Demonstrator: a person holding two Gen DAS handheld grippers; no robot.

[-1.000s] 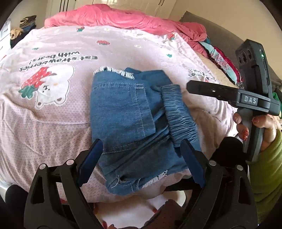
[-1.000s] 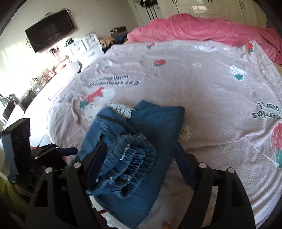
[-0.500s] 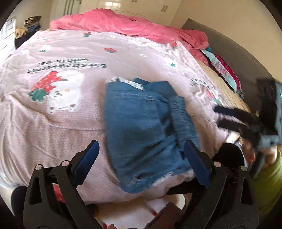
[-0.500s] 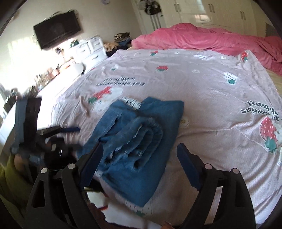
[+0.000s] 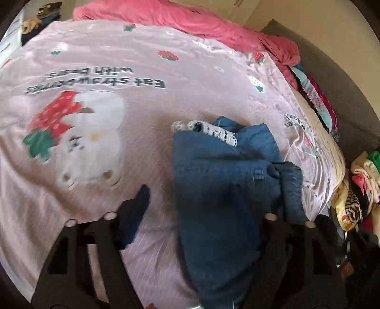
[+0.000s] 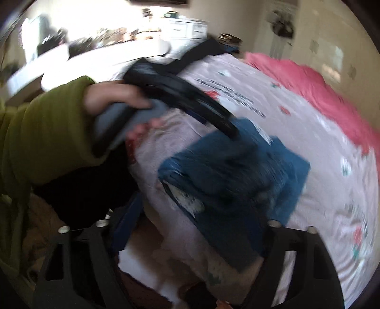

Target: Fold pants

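Observation:
The folded blue denim pants (image 5: 220,190) lie on the pink strawberry-print bedsheet (image 5: 95,166) near its front edge, lace trim (image 5: 213,130) showing at the far end. My left gripper (image 5: 190,199) hovers low over their left half, its jaws closing. Its left finger (image 5: 140,202) is over bare sheet and the right one is a dark blur over the denim. In the right wrist view the pants (image 6: 237,171) lie between the closing jaws of my right gripper (image 6: 194,209), with no clear pad contact. A hand in a green sleeve (image 6: 47,133) holds the left gripper (image 6: 220,118) above the pants.
A pink duvet (image 5: 190,21) is bunched along the far side of the bed. Piled clothes (image 5: 356,190) lie off the bed's right end, beside a dark grey upholstered surface (image 5: 344,78). A white table and dresser (image 6: 106,54) stand beyond the bed's left side.
Both hands have swept sideways, with heavy blur. The pants now sit right of centre in the left wrist view. The right wrist view has rolled. Both pairs of jaws stand narrower.

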